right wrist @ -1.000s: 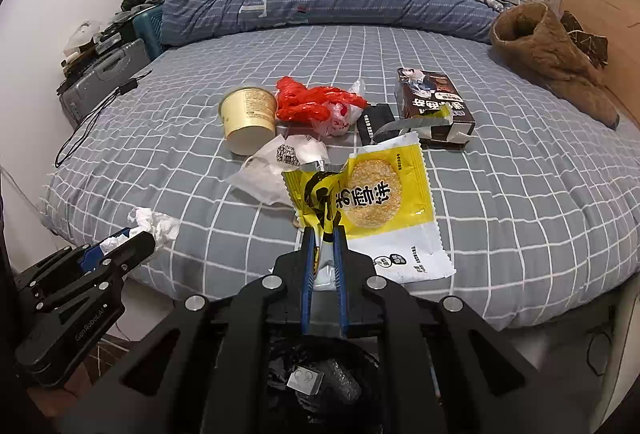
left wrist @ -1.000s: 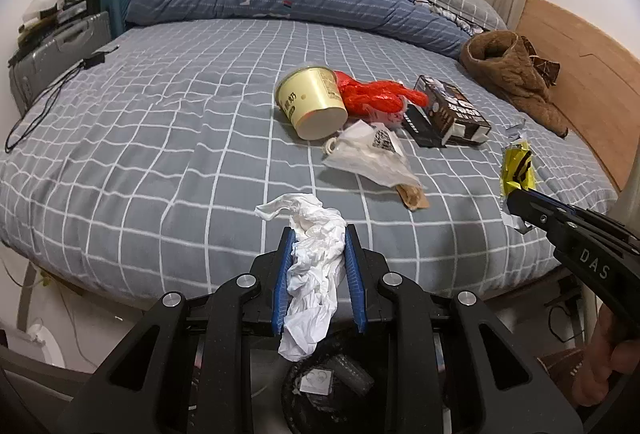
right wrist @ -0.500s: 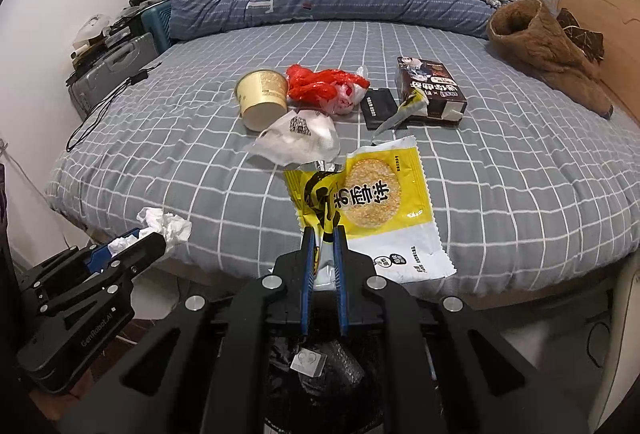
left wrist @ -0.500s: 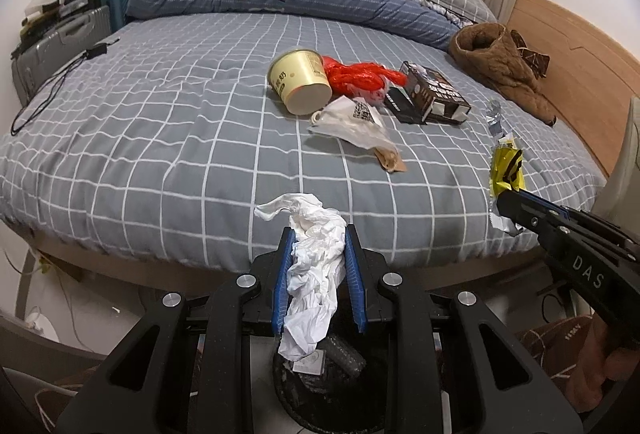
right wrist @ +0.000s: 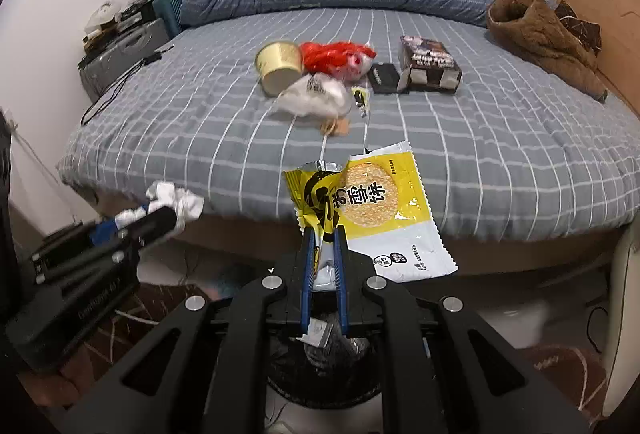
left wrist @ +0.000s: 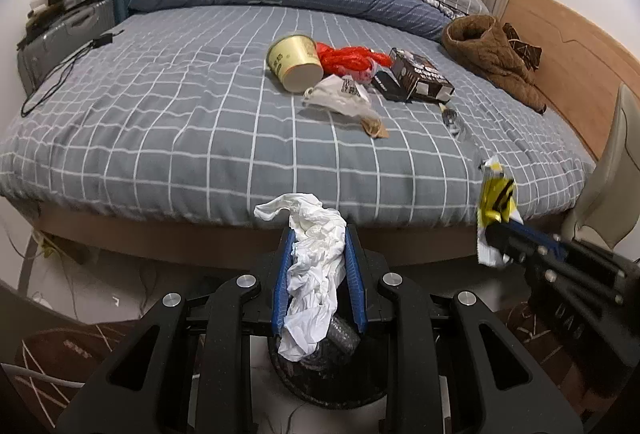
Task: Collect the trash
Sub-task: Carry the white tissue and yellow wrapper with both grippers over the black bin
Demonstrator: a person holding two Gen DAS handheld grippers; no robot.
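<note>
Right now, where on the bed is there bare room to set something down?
The bed is bare on its left half, between the cable and the cup, and along the near edge. The middle is crowded: cup, red bag, box, white wrapper.

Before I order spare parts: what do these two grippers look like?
Both match: the left gripper and right gripper are matte black angular frames with cut-out slots, silver round bolts and ribbed blue pads. Pale lettering runs along the left one's side. No cables or sleeves show.
</note>
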